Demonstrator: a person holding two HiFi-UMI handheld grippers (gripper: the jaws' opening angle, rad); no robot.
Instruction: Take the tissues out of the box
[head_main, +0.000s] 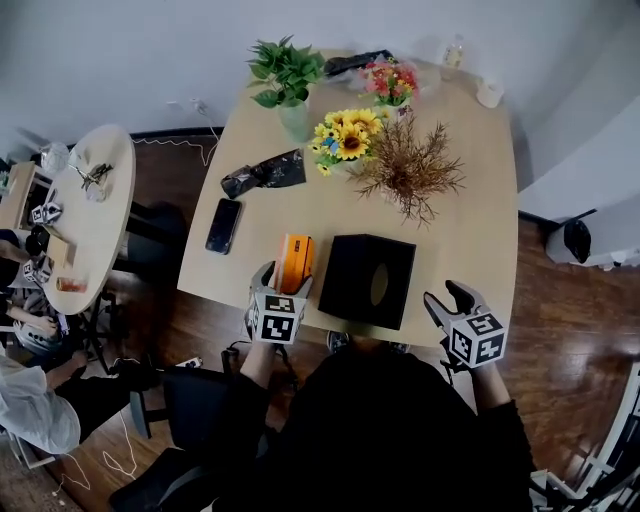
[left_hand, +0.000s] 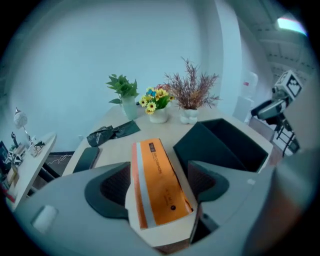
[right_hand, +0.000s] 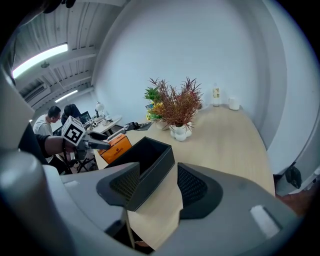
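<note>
A black tissue box (head_main: 366, 280) (left_hand: 225, 145) (right_hand: 145, 165) stands open-topped near the front edge of the wooden table (head_main: 470, 180). Left of it an orange tissue pack (head_main: 293, 262) (left_hand: 157, 180) (right_hand: 112, 147) lies on the table. My left gripper (head_main: 285, 285) (left_hand: 157, 175) straddles the near end of the pack, its jaws spread wide and the pads not pressing on it. My right gripper (head_main: 448, 297) (right_hand: 157, 182) is open just right of the box at the table's edge. The box's near corner shows ahead of its jaws, apart from them.
A phone (head_main: 223, 226) and a crumpled black bag (head_main: 265, 172) lie left of centre. Sunflowers (head_main: 345, 135), a dried plant (head_main: 408, 170) and a green plant (head_main: 287, 75) stand behind the box. A round side table (head_main: 90, 215) and seated people are at the left.
</note>
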